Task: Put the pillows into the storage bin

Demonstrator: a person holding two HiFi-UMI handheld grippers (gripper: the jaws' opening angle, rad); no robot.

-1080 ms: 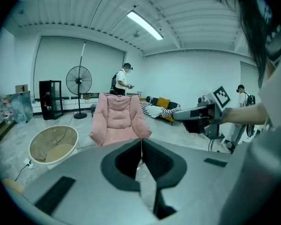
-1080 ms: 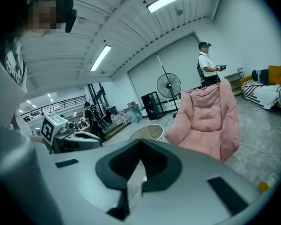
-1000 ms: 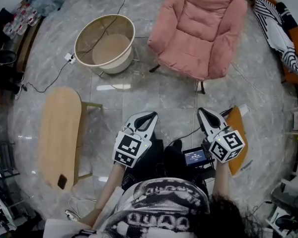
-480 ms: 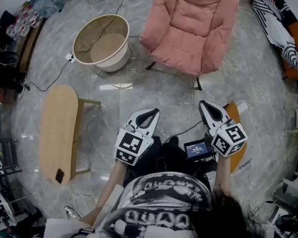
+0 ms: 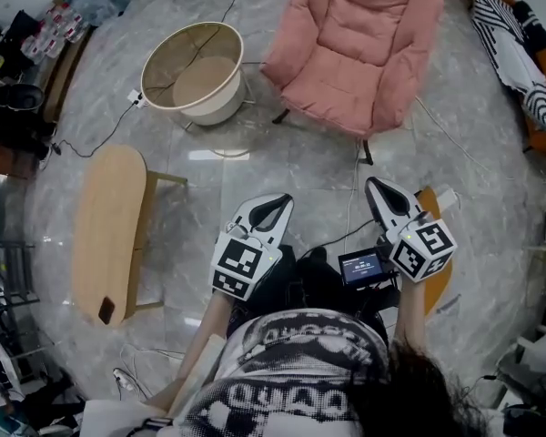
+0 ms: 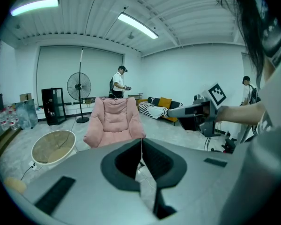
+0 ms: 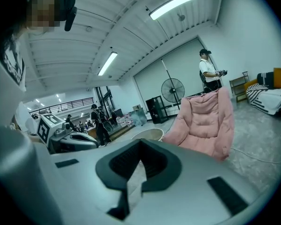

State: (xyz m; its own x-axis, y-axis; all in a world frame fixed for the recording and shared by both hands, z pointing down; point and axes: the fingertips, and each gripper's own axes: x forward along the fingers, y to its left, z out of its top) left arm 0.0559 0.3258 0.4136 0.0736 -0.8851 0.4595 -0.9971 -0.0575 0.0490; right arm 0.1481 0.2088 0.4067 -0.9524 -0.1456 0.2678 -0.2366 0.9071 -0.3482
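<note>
The storage bin (image 5: 193, 76) is a round white basket with a tan floor, standing empty at the upper left. A striped black-and-white pillow (image 5: 517, 45) and an orange one (image 5: 542, 140) lie on a sofa at the far right. Another flat orange cushion (image 5: 439, 285) lies on the floor by my right arm. My left gripper (image 5: 278, 198) and right gripper (image 5: 373, 182) are held side by side in front of me, both shut and holding nothing. In the left gripper view the jaws (image 6: 141, 140) meet at the tip. The right gripper (image 7: 140, 144) looks the same.
A pink armchair (image 5: 350, 48) stands ahead, right of the bin. A low wooden bench (image 5: 109, 230) is on my left. Cables run over the marble floor (image 5: 282, 167). A person (image 6: 118, 83) and a floor fan (image 6: 79, 86) stand at the far wall.
Both grippers have moved a little forward toward the armchair, still shut and empty. The head view has shifted slightly.
</note>
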